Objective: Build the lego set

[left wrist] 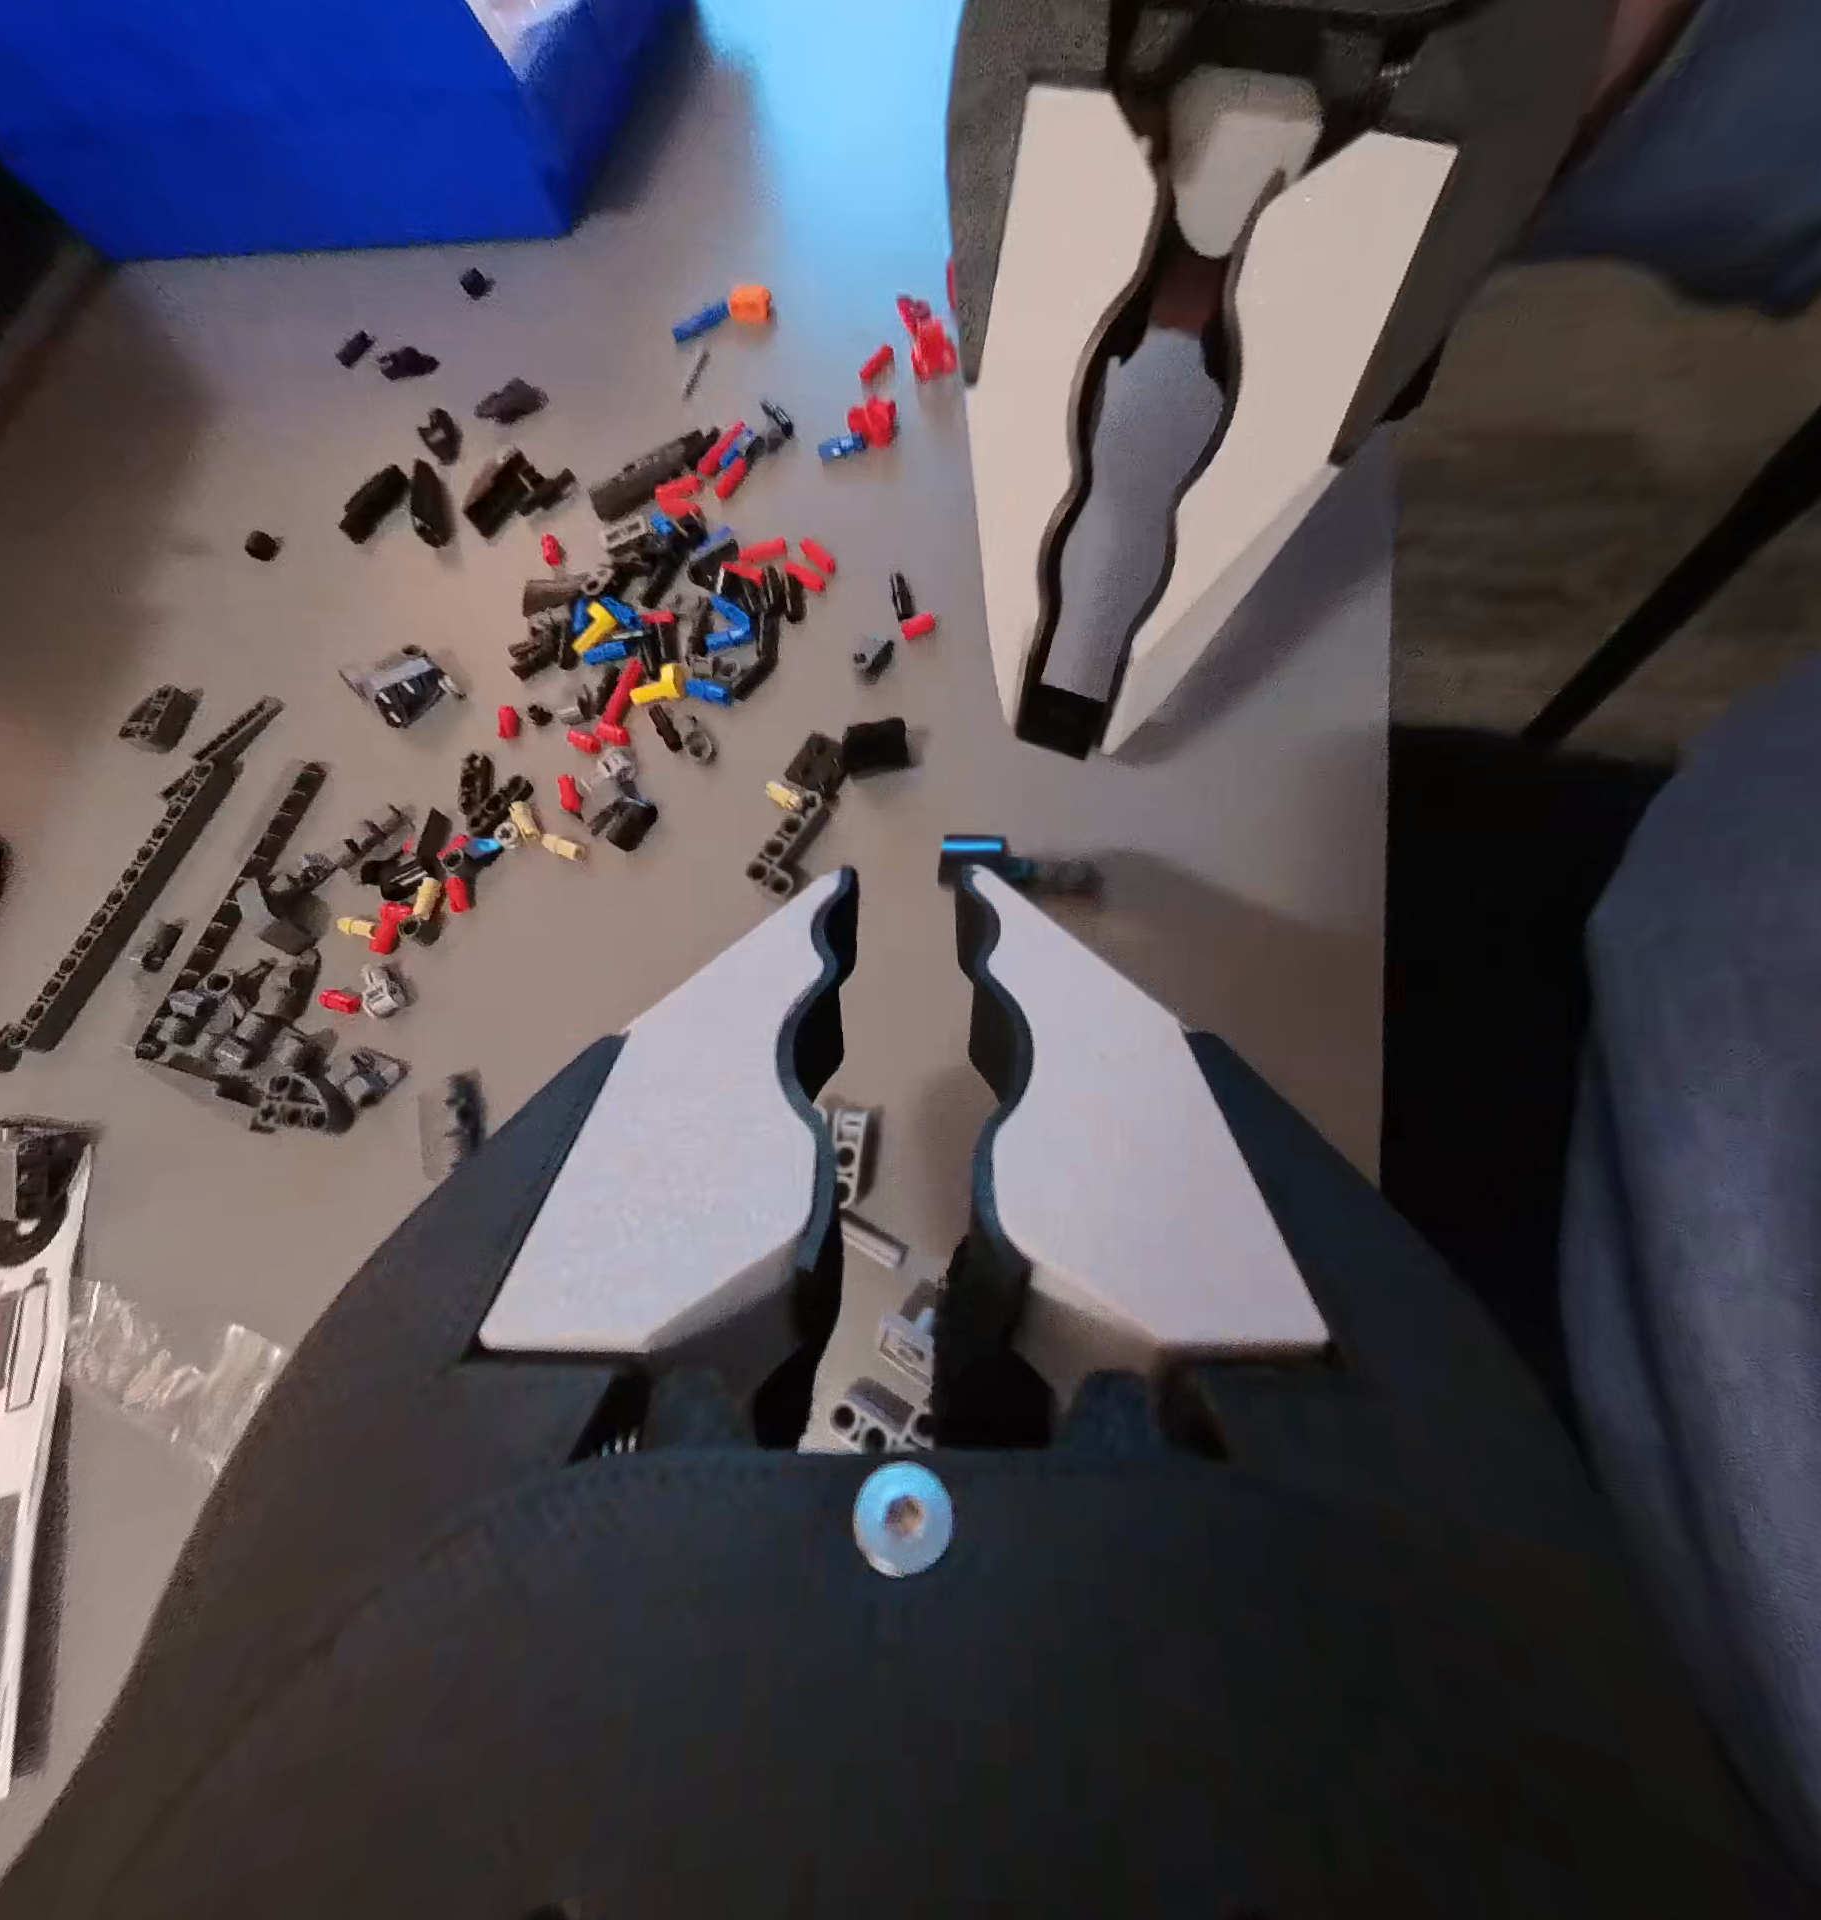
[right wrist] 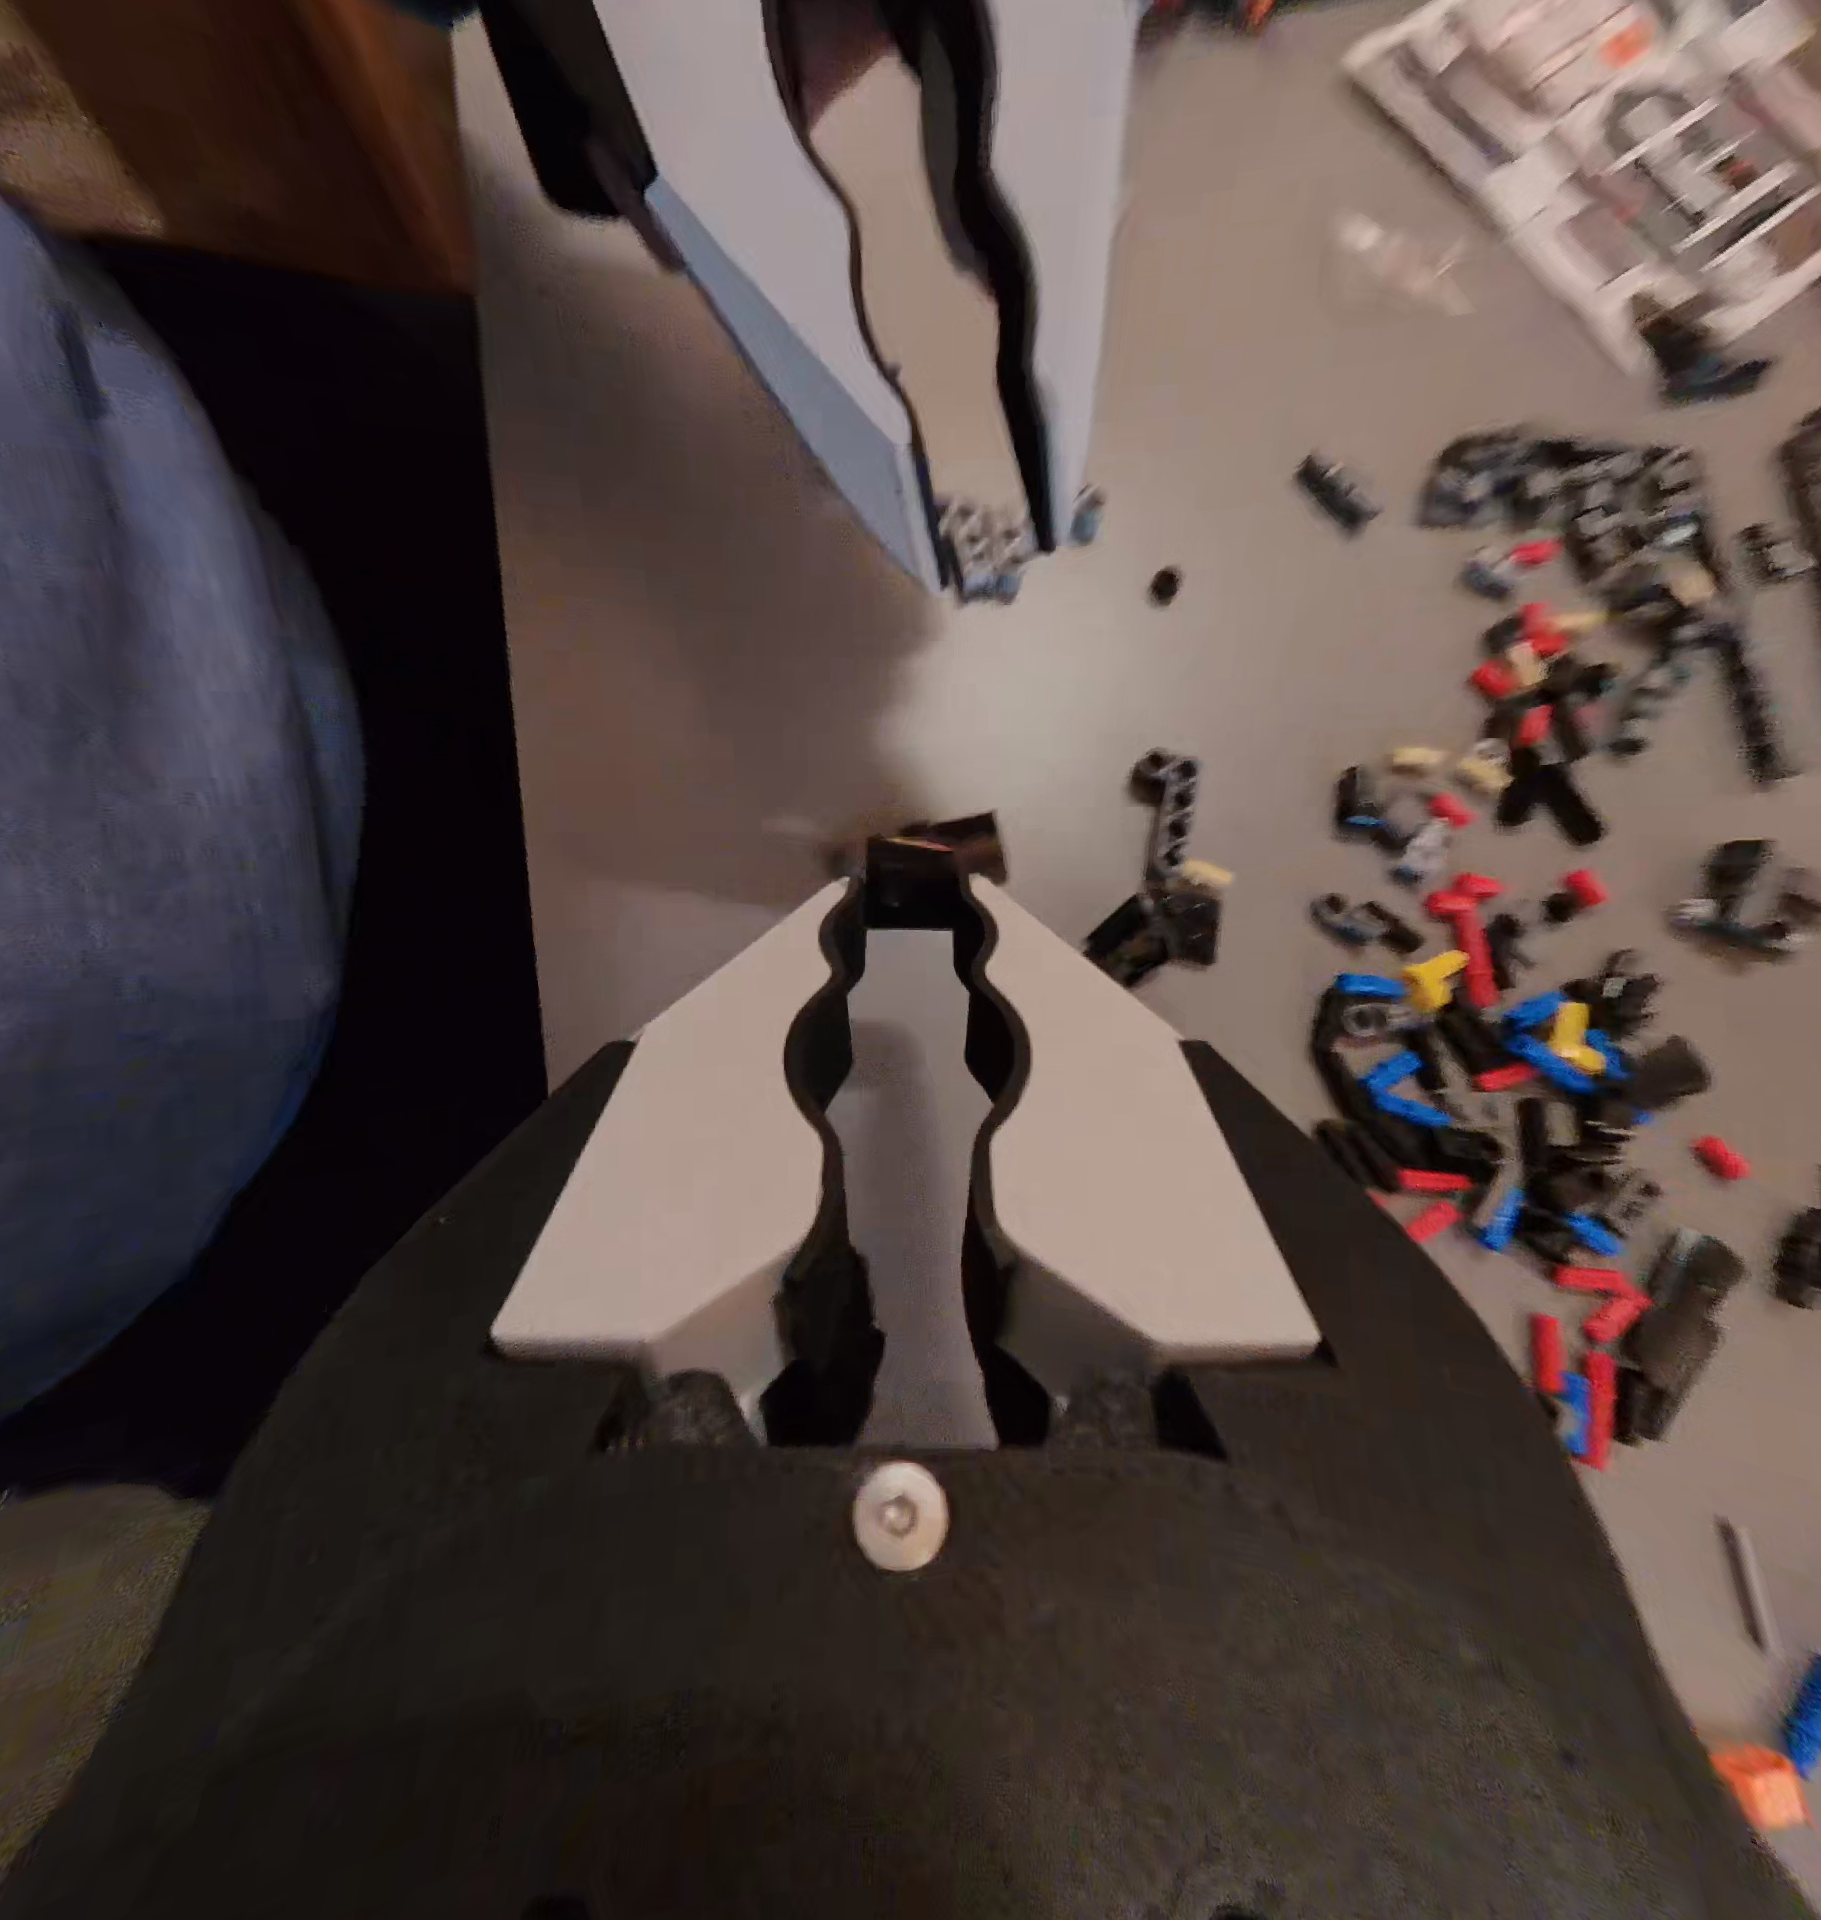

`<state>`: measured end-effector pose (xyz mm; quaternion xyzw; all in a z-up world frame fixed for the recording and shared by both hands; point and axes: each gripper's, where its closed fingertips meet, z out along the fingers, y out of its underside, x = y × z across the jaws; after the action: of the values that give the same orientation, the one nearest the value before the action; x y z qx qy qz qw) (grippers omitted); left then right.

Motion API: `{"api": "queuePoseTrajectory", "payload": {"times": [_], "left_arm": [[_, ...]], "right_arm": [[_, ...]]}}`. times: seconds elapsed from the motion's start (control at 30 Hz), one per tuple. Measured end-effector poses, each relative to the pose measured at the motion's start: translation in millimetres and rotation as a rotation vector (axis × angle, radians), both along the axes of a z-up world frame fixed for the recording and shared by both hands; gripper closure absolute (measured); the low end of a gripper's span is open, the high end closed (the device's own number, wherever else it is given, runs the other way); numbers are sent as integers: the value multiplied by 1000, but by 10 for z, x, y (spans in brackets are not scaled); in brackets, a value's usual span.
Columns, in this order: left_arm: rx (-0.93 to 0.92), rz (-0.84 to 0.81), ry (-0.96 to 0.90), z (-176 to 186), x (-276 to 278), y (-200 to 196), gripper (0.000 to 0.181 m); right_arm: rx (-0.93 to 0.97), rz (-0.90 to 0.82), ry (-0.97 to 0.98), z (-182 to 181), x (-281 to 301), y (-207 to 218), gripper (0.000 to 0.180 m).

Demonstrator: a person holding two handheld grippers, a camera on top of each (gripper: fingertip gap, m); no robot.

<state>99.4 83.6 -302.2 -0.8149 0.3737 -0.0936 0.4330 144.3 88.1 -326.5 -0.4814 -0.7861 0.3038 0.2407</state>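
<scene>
The right gripper point(right wrist: 911, 883) pinches a black lego piece point(right wrist: 921, 868) at its tips; the left gripper point(left wrist: 901, 883) is slightly parted and holds nothing. Both hover over a grey table point(left wrist: 1145, 935). Loose lego pieces point(left wrist: 636, 644) are strewn left, with an instruction booklet point(left wrist: 2, 1455) nearer and a blue box point(left wrist: 262, 114) far.

- The left wrist view looks down and forward from close above the grey table point(left wrist: 1249, 935), along its own fingers, with the table's near edge at the right.
- The right wrist view looks the opposite way along that same edge, equally close and more blurred.
- Both views share the scattered pile of bricks point(left wrist: 657, 644) point(right wrist: 1488, 1049), the instruction booklet point(left wrist: 2, 1455) point(right wrist: 1612, 135), and each other's gripper.
</scene>
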Motion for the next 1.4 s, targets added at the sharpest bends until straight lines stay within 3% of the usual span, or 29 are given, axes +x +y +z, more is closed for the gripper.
{"api": "queuePoseTrajectory", "payload": {"times": [0.23, 0.87, 1.4], "left_arm": [[-28, -26, 41, -271, 148, -22, 165], [-60, -22, 53, -440, 244, 62, 160], [-80, -9, 36, -472, 211, 62, 160]], "right_arm": [[43, 60, -99, -326, -26, -123, 167], [17, 127, -159, -332, -111, -110, 166], [11, 96, -100, -223, -82, -153, 166]]}}
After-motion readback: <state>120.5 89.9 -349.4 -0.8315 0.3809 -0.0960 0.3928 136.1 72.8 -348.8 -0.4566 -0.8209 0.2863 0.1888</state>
